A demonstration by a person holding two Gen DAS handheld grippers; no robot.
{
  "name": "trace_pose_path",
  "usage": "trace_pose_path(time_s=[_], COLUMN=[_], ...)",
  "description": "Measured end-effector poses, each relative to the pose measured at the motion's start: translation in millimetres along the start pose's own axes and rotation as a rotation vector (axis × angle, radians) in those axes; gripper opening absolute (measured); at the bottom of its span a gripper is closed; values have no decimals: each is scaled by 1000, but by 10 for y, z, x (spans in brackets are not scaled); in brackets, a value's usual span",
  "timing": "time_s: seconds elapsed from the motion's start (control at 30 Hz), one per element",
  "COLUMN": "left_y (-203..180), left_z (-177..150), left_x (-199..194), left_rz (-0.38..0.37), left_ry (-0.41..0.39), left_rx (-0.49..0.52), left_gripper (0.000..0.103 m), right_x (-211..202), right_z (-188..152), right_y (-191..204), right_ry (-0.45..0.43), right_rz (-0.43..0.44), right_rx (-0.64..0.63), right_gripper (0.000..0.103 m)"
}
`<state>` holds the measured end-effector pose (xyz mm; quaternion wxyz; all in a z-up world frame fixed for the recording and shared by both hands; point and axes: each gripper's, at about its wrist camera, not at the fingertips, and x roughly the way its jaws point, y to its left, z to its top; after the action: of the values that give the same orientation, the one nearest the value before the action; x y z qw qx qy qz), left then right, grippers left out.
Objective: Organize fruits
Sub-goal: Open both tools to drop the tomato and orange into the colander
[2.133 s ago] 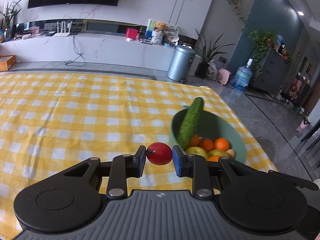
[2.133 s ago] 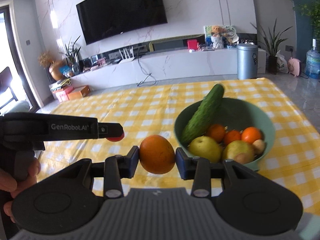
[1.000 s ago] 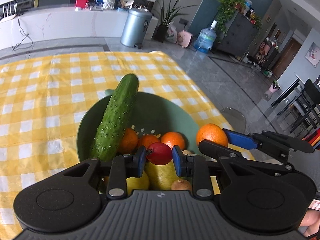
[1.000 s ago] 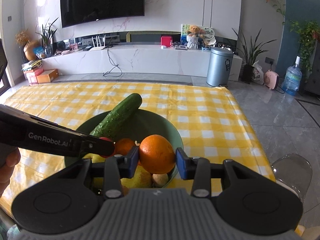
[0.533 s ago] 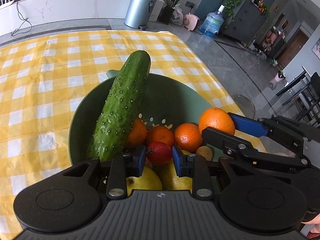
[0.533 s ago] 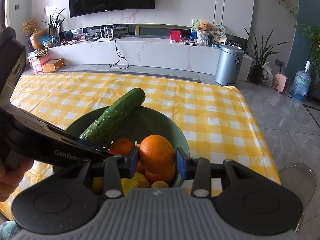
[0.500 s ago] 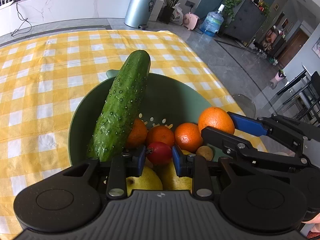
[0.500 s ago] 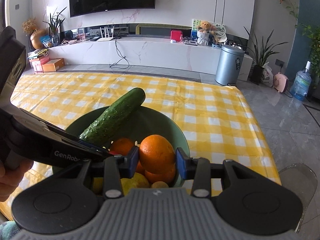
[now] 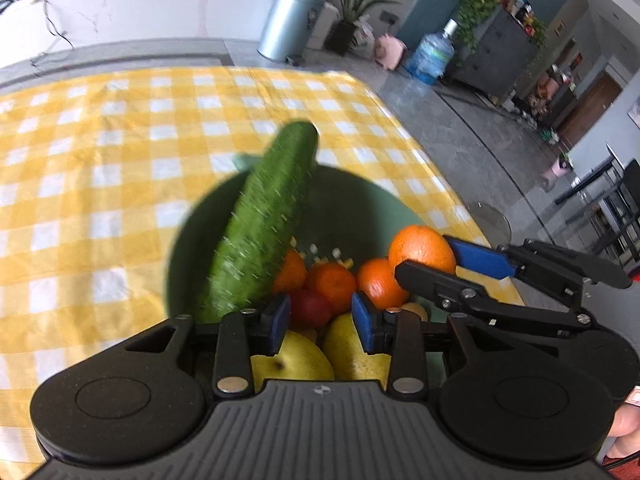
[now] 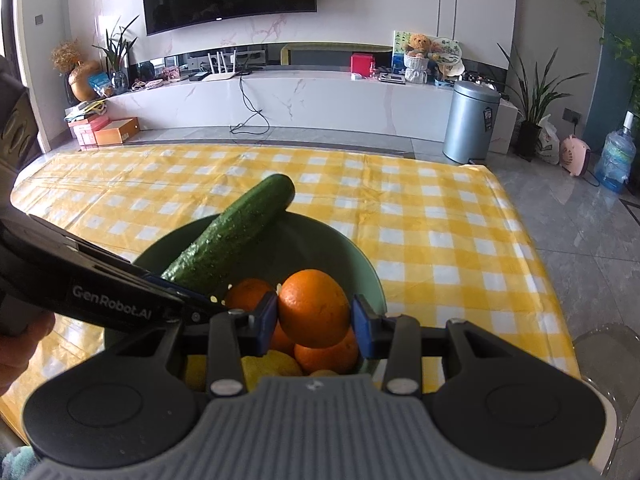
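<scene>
A green bowl (image 9: 352, 200) (image 10: 352, 256) on the yellow checked cloth holds a cucumber (image 9: 264, 224) (image 10: 232, 232), several oranges (image 9: 332, 280) and yellow pears (image 9: 292, 360). My left gripper (image 9: 320, 316) is open over the bowl, its pads apart on either side of a small red fruit (image 9: 310, 306) that lies among the oranges. My right gripper (image 10: 314, 320) is shut on a large orange (image 10: 314, 308) and holds it over the bowl's right side; the orange also shows in the left wrist view (image 9: 422, 250).
The table's right edge (image 10: 536, 248) is close to the bowl, with grey floor beyond. A silver bin (image 10: 472, 120), a water bottle (image 10: 616, 160) and a white TV bench (image 10: 280, 96) stand beyond the table.
My left gripper's pads have opened and the red fruit now rests in the bowl. The left view is blurred from motion. My right gripper still holds the orange over the bowl.
</scene>
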<state>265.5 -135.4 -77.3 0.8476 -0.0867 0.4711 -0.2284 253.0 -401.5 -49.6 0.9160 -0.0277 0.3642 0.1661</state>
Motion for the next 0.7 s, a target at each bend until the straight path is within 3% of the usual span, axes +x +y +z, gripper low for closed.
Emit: trace_pose_path(time_s=[0.1, 0.27, 0.57, 0.7], left_y=[53, 107, 262, 255], left_z=[18, 8, -33, -65], left_x=[-153, -352, -470, -505], left_rz=[17, 111, 155, 172], left_ry=[-44, -107, -131, -131], left_rx=[-22, -18, -53, -40], left_gripper=[42, 42, 42, 42], right_x=[96, 335, 717, 720], right_z=[59, 155, 181, 177], right_y=[51, 145, 246, 237], right_ry=[7, 37, 129, 130], right_rz=[6, 12, -30, -33], right_rx=[-10, -14, -51, -44], right_gripper=[37, 37, 38, 38])
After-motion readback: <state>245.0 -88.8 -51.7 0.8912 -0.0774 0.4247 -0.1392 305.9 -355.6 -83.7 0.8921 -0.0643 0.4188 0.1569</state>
